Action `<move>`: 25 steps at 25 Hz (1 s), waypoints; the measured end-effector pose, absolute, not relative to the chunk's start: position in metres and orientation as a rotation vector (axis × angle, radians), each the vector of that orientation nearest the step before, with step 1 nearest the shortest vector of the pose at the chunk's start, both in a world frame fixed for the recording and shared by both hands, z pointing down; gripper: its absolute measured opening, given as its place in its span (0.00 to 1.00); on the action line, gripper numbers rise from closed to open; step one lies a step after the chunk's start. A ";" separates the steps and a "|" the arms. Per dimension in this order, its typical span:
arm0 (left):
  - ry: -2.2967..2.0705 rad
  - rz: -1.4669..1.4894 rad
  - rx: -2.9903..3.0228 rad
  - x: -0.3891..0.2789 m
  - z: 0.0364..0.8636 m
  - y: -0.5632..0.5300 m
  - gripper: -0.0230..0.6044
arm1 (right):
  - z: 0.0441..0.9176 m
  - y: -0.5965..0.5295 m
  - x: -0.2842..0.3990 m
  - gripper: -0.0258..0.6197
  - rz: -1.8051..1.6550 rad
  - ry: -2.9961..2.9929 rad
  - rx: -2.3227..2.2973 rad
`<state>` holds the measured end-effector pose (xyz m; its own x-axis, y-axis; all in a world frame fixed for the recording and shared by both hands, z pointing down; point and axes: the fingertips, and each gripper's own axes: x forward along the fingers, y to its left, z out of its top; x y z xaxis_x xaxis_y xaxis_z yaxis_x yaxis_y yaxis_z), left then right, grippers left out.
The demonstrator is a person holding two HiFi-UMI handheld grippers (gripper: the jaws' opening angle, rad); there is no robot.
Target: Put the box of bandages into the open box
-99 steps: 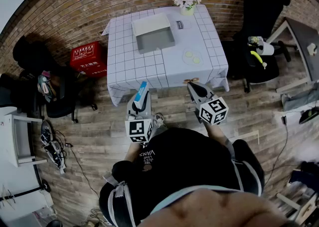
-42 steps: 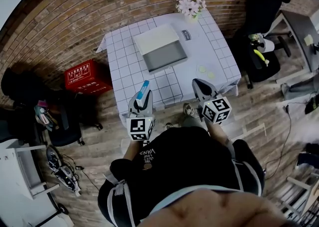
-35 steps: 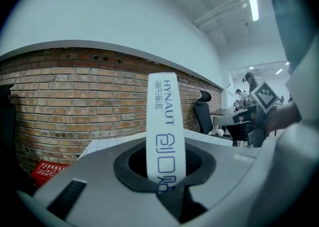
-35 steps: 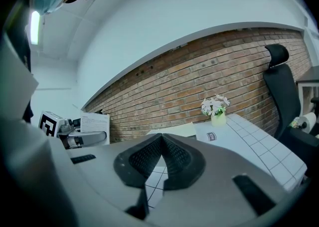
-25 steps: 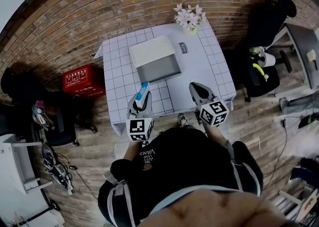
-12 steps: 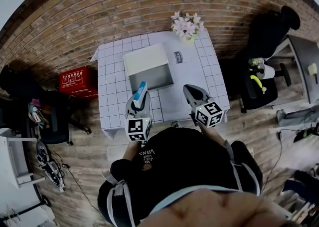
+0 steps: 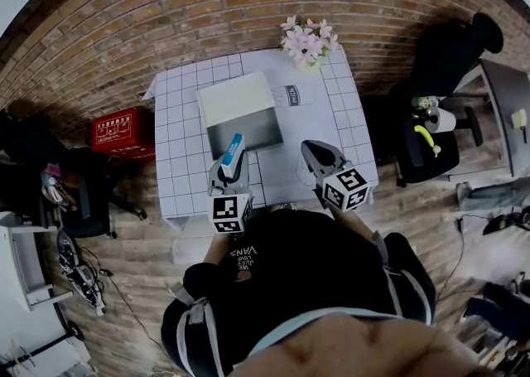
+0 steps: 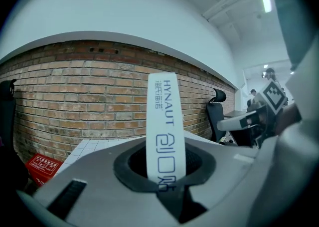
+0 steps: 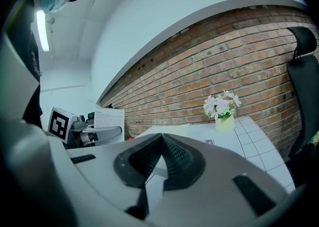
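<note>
Left gripper (image 7: 231, 170): clenched on the box of bandages (image 7: 234, 149). Left gripper view shows the narrow white box standing upright between both dark pads, blue lettering running along its length, most of it sticking out past the jaw tips.

Right gripper (image 7: 313, 154): closed, pads meeting at their tips, nothing between them. Marker cube toward the person, jaws toward the table.

Both grippers are held over the near edge of the table (image 7: 331, 131), which has a white cloth with a dark grid, left one to the left, right one to the right, clearly apart.

Open box (image 7: 242, 128): on the table, left of centre, grey inside, white flap raised on its far side. The box of bandages is on the person's side of it, not in it; from the head view its top end sits just short of the open box's near rim.

Flowers (image 7: 306, 40): white, in a small pot at the far edge of the table, against the brick wall (image 7: 166, 19). A small printed card (image 7: 291, 95) lies just right of the open box.

Red crate (image 7: 122, 132): on the wooden floor, left of the table. Black office chair (image 7: 439, 60): right of the table.
</note>
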<state>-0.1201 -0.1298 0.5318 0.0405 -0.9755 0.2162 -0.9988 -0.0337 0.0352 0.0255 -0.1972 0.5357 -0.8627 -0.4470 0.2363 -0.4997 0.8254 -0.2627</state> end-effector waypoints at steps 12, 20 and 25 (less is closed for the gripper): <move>-1.898 0.425 2.286 -0.152 0.544 -0.173 0.17 | 0.526 -0.207 -0.001 0.04 0.514 -2.821 0.889; -1.823 0.541 2.343 -0.158 0.562 -0.184 0.17 | 0.534 -0.200 -0.009 0.04 0.558 -2.796 0.939; -1.750 0.635 2.344 -0.159 0.580 -0.190 0.17 | 0.538 -0.200 -0.008 0.04 0.578 -2.781 0.983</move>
<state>-0.1587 -0.1902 0.5802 0.2305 -0.8795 0.4164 -0.9418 -0.3092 -0.1316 -0.0077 -0.2002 0.5384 -0.7779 -0.5762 0.2506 -0.6284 0.7136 -0.3097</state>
